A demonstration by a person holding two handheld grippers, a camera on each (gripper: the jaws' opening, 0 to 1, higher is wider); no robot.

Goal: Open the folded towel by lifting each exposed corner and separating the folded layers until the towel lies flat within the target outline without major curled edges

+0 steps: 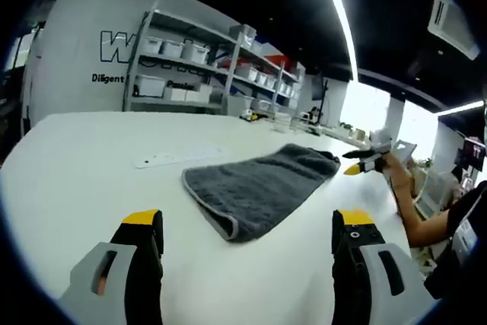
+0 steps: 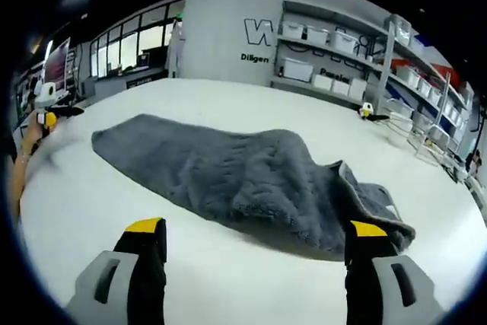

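Both views low over table (image 1: 68, 180), facing shelves, sharing towel (image 1: 255, 184), opposite ends

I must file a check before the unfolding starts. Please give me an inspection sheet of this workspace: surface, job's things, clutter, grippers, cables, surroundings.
Surface: white table, bare around the towel; a faint pale strip lies beyond it, too dim to identify.
Job's things: grey towel, folded lengthwise, rumpled, with the edge at the right gripper's end turned up; target outline not discernible.
Clutter: small items at the far table edge, too small to name.
Grippers: left gripper open, short of the towel; right gripper open, at the towel's end, one jaw tip over the cloth.
Cables: nothing seen.
Surroundings: shelving with white bins, lettered wall, bright windows.
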